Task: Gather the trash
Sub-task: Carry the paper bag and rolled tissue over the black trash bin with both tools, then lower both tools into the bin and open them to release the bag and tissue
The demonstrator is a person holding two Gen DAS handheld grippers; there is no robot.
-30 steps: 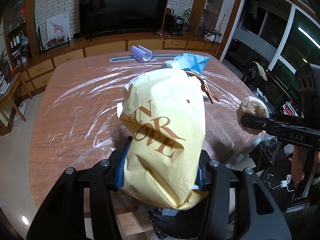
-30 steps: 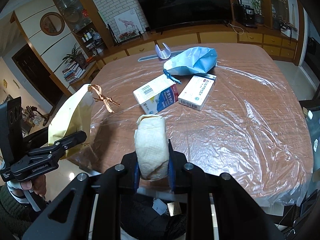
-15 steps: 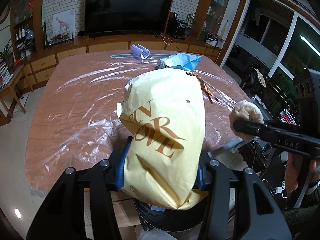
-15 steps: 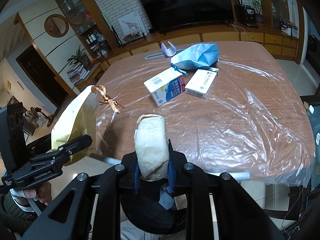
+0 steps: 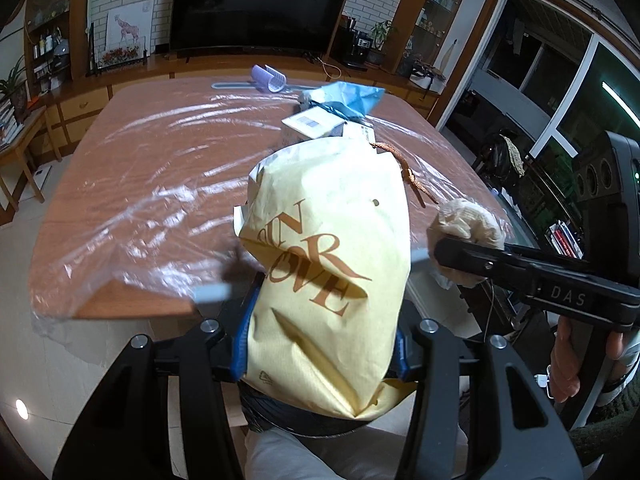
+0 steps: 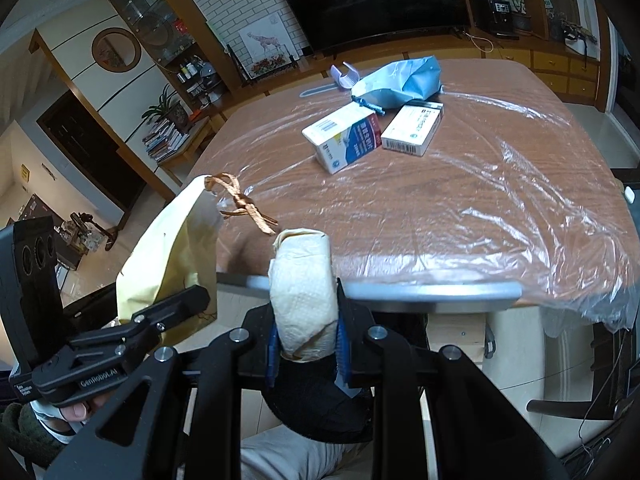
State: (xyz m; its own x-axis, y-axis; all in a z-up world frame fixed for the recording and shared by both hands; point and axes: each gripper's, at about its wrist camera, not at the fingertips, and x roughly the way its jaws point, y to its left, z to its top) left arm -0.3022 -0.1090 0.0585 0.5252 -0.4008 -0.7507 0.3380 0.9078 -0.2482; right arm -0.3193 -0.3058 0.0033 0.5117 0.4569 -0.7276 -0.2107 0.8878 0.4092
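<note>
My left gripper (image 5: pixel 320 344) is shut on a yellow paper bag (image 5: pixel 328 272) with brown lettering and a brown ribbon handle; the bag also shows in the right wrist view (image 6: pixel 172 264). My right gripper (image 6: pixel 306 344) is shut on a crumpled beige paper wad (image 6: pixel 302 292), which also shows in the left wrist view (image 5: pixel 468 222). Both are held just off the near edge of the table (image 6: pixel 440 208), above a black bin (image 6: pixel 316 404). On the table lie a blue bag (image 6: pixel 400 80), a blue-and-white box (image 6: pixel 344 140) and a white box (image 6: pixel 414 128).
Clear plastic film covers the wooden table (image 5: pixel 160 168). A lilac comb-like holder (image 5: pixel 270 78) lies at the far edge. A TV (image 5: pixel 256 4) and cabinets stand behind. A low bookshelf (image 6: pixel 172 136) is at the left, and window clutter (image 5: pixel 520 160) at the right.
Both grippers have pulled back from the table towards me with their loads, so the table edge now lies ahead of them and the black bin shows beneath.
</note>
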